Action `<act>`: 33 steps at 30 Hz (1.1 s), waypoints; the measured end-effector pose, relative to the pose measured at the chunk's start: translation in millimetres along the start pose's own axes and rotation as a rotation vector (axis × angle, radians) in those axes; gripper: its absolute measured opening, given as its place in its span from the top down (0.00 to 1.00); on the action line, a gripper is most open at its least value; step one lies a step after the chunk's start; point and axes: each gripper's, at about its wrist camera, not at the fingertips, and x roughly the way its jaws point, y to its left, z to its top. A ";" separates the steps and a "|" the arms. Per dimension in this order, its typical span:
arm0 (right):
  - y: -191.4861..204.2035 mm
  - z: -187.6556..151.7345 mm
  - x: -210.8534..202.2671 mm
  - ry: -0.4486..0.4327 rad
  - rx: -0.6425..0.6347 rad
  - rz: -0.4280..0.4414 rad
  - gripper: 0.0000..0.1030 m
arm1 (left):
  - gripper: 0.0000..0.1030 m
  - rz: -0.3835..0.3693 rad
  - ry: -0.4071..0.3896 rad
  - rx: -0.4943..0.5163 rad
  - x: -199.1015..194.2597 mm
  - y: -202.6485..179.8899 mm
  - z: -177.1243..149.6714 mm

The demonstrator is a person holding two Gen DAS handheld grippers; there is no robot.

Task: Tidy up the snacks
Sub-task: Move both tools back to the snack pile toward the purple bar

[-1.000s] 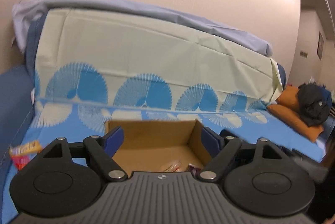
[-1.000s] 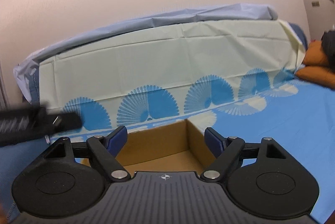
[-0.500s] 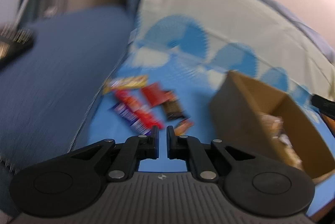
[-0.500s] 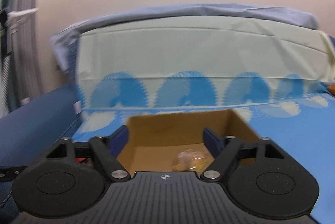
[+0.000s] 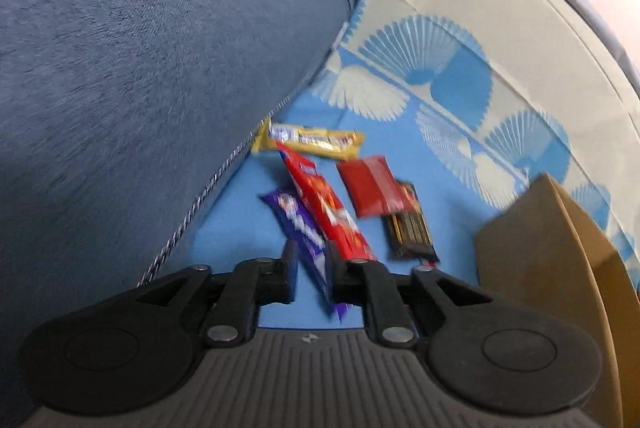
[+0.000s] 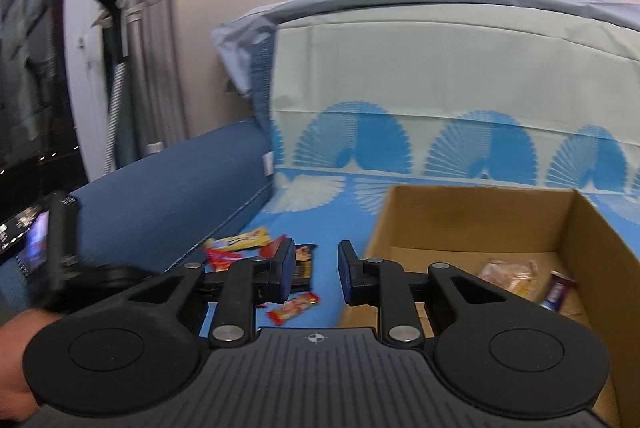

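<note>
Purple snack bar between left gripper fingers — untouched

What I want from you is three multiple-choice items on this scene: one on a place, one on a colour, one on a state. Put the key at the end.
1. The loose snacks lie
A. on the floor
B. on the blue cloth, between the armrest and the cardboard box
C. on top of a closed box

2. The bar lying against the armrest's edge is
A. green
B. white
C. yellow

3. The cardboard box is
A. open at the top, with a few snacks inside
B. taped shut
C. turned upside down

Key:
1 B, since the left wrist view shows the wrappers on the cloth, with the armrest on one side and the box on the other.
2 C, since its wrapper is plainly yellow.
3 A, since the right wrist view looks into the open box at packets on its floor.
</note>
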 end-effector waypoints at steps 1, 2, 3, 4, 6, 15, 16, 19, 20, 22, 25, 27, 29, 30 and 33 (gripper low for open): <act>4.4 -0.6 0.5 0.001 -0.011 0.011 0.76 | 0.81 -0.004 -0.011 -0.013 4.5 1.9 0.9; 7.7 -1.5 1.5 0.005 -0.019 0.021 0.75 | 0.81 0.002 -0.013 -0.022 10.1 2.3 2.0; 11.7 -2.5 2.5 0.010 -0.029 0.030 0.75 | 0.81 0.010 -0.012 -0.035 14.3 3.7 2.8; 15.7 -3.7 3.4 0.013 -0.041 0.039 0.75 | 0.81 0.015 -0.006 -0.049 20.2 5.5 3.1; 24.2 -5.5 6.4 0.024 -0.064 0.063 0.75 | 0.79 0.031 0.004 -0.066 31.9 7.9 3.2; 52.6 -13.8 25.0 0.077 -0.107 0.135 0.68 | 0.49 0.047 0.004 0.080 52.8 -17.3 -4.2; 55.1 -14.6 28.5 0.084 -0.106 0.133 0.66 | 0.48 0.048 0.008 0.107 54.3 -21.3 -5.3; 61.5 -17.4 40.5 0.110 -0.090 0.112 0.63 | 0.51 0.078 0.018 0.191 58.6 -32.4 -10.7; 62.5 -18.3 44.3 0.117 -0.082 0.101 0.63 | 0.59 0.077 0.019 0.203 59.1 -34.1 -11.4; 63.8 -20.9 52.3 0.132 -0.067 0.067 0.62 | 0.82 0.064 0.023 0.203 56.6 -34.0 -11.3; 62.7 -24.8 63.9 0.156 -0.040 0.011 0.62 | 0.84 0.073 0.003 0.175 46.8 -28.4 -7.7; 61.4 -27.0 71.5 0.171 -0.020 -0.023 0.62 | 0.84 0.079 0.001 0.135 40.7 -21.5 -3.2; 59.4 -28.1 79.9 0.190 0.020 -0.050 0.62 | 0.84 0.079 0.029 0.085 36.2 -13.4 0.3; 59.6 -28.8 84.9 0.198 0.032 -0.067 0.62 | 0.84 0.082 0.047 0.064 34.0 -10.3 1.5; 62.0 -28.4 109.2 0.225 0.041 -0.110 0.62 | 0.84 0.078 0.098 0.023 23.0 -5.0 1.7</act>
